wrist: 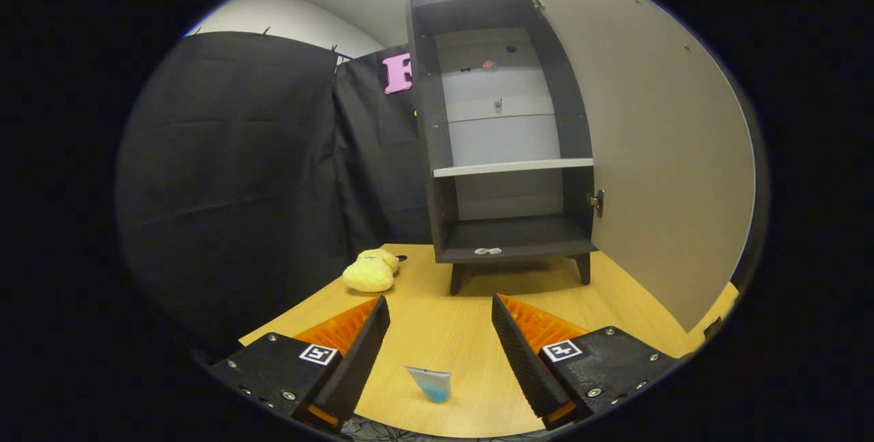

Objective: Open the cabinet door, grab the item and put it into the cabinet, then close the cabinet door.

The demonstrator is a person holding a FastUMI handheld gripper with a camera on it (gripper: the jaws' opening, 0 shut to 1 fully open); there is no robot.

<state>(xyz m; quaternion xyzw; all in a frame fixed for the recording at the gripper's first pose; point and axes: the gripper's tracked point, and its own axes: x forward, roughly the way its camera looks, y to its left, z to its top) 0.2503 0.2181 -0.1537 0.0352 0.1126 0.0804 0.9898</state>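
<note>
Gripper (440,319): spread, empty, frame bottom | small blue-tinted cup (431,383): between fingers, low centre | yellow plush toy (371,271): left of centre on table (444,298) | cabinet (505,134): centre, door (655,155) swung right | Risk: the soft, rounded toy may slip from the grip.

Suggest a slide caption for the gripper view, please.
Open tool over table, cabinet door open, yellow plush waiting.

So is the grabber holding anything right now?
No, nothing is held. The gripper is open, its fingers apart over the table. The small blue cup sits untouched between them, and the yellow plush toy lies further ahead.
</note>
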